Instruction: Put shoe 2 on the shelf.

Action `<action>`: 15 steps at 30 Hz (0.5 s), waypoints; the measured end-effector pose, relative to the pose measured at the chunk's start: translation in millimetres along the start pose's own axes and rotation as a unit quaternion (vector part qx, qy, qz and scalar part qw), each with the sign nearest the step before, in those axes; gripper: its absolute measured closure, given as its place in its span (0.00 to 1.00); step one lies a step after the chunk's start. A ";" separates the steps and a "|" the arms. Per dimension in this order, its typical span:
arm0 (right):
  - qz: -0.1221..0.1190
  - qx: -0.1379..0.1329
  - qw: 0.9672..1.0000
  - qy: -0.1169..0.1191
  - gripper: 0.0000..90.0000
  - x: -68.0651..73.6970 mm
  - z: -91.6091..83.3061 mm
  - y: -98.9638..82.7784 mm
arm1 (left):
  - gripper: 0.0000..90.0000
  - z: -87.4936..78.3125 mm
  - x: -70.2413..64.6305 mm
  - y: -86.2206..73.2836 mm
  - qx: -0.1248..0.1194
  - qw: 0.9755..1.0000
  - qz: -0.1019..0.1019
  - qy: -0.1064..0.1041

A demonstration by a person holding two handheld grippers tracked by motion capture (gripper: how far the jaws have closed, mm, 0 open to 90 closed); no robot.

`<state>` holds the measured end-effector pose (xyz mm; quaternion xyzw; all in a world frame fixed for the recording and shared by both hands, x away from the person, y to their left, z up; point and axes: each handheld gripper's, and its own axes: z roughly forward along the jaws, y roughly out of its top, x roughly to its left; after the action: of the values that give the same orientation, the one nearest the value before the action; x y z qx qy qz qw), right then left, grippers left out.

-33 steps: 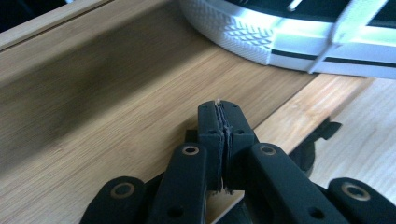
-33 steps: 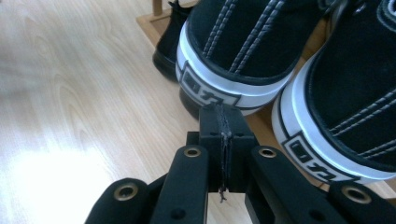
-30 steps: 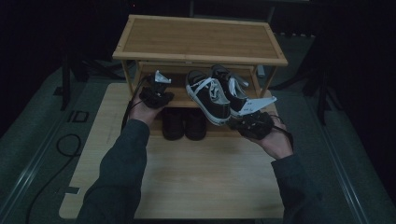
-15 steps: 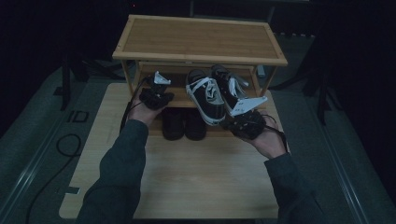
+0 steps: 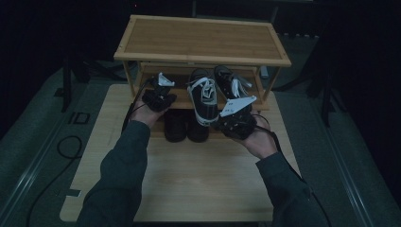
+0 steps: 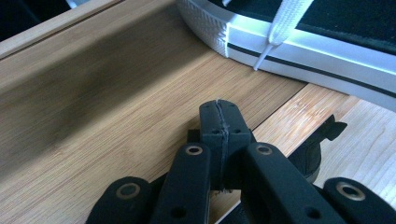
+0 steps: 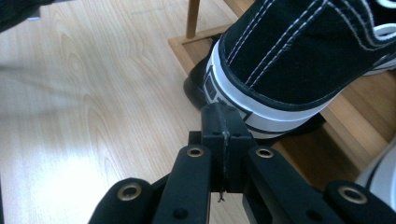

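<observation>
The left gripper [image 6: 219,116] has its 2 black jaws pressed flat together with nothing between them, tips just above the middle shelf [image 6: 116,107], a smooth bamboo board with fine straight grain. The right gripper [image 7: 223,122] is likewise closed and empty, its tips right at the heel of the sneaker [image 7: 299,60], though contact cannot be told.

That sneaker [image 5: 204,97] sits on the middle shelf with its heel hanging over the front edge, so the closed jaws look set to nudge it further in rather than pick it up. It is black canvas with white stitching, flat white laces and a ribbed white rubber sole with a dark stripe. A second sneaker [image 5: 230,82] lies just beside it, deeper on the same shelf. Below, 2 plain dark shoes [image 5: 185,125] stand side by side, toes poking out.

The rack [image 5: 203,40] is a light 3-level frame with thin legs, standing on a pale wooden table [image 5: 203,184].
</observation>
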<state>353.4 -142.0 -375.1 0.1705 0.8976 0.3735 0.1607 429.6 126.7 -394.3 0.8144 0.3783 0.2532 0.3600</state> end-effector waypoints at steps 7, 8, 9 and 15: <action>0.006 -0.017 1.000 0.008 1.00 -1.3 8.3 3.0 | 1.00 0.1 -1.1 0.3 0.001 1.000 0.002 0.002; 0.005 -0.014 1.000 -0.011 1.00 -1.4 10.7 4.0 | 1.00 0.0 -1.1 0.4 0.001 1.000 0.003 0.002; 0.005 -0.007 1.000 -0.028 1.00 -2.3 12.4 4.8 | 1.00 -0.1 -1.0 0.5 0.002 1.000 0.005 0.004; 0.021 -0.028 0.999 -0.009 1.00 -9.6 16.5 9.5 | 1.00 0.0 0.2 0.0 0.001 1.000 0.001 -0.001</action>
<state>370.5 -129.7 -377.7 0.1883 0.8814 0.4002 0.1658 429.7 126.9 -394.3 0.8151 0.3774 0.2527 0.3595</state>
